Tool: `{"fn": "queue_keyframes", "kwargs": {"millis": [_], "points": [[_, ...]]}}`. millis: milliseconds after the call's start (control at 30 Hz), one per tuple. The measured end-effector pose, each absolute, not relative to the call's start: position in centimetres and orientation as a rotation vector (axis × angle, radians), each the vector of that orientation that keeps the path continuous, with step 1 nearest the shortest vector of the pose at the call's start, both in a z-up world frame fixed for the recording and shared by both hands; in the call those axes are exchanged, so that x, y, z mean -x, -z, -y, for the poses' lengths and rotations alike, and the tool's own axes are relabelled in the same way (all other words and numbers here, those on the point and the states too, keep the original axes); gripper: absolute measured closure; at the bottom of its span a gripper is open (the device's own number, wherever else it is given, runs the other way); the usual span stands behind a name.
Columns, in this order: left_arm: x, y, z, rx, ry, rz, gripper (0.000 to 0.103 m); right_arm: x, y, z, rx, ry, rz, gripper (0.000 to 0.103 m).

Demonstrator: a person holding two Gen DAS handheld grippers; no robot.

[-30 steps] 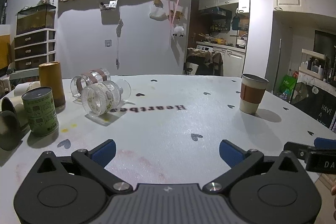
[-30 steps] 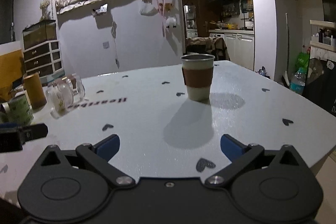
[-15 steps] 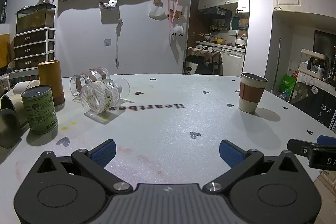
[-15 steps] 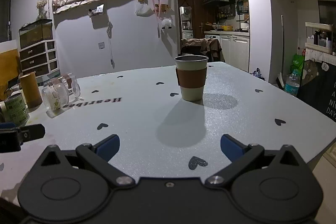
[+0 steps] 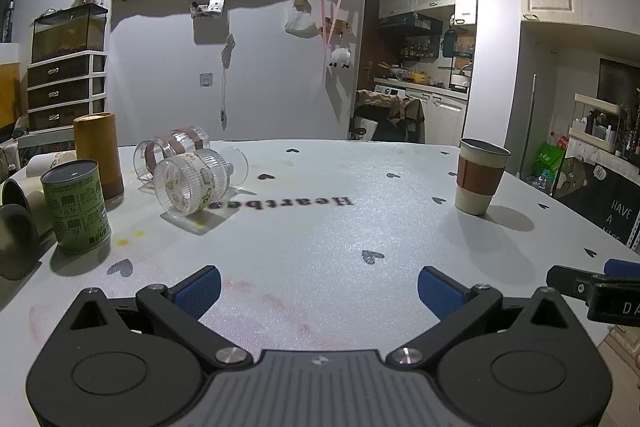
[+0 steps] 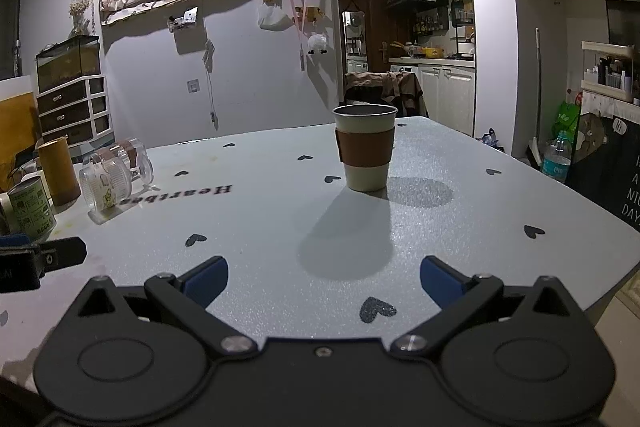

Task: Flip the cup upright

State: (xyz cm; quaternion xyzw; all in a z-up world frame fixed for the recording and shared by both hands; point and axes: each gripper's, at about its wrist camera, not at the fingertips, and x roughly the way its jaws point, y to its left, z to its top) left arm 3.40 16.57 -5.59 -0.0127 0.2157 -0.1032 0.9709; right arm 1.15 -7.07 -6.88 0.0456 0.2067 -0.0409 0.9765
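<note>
The cup point(image 6: 366, 147) stands upright on the counter point(image 6: 460, 227), mouth up, its long axis vertical, at about 12 o'clock from the right gripper point(image 6: 324, 277) and clear of it with open counter between. From the left gripper point(image 5: 319, 289) the same cup point(image 5: 480, 179) lies at about 2 o'clock and further off, so the right hand looks the nearer of the two. Both grippers are spread wide and hold nothing, each held low and level over the near edge of the counter, pointing across it. Judging by the cup's stance, the flip appears done. Clear cups point(image 5: 188, 171) lie tipped at 10 o'clock beside a green can point(image 5: 76, 205).
</note>
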Motion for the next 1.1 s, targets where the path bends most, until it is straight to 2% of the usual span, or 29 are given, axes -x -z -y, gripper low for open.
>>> {"fn": "queue_keyframes", "kwargs": {"millis": [1100], "points": [[-3.40, 5.59, -16.60, 0.026, 0.209, -0.434, 0.000, -1.04, 6.81, 7.37, -0.086, 0.085, -0.416, 0.000]]}}
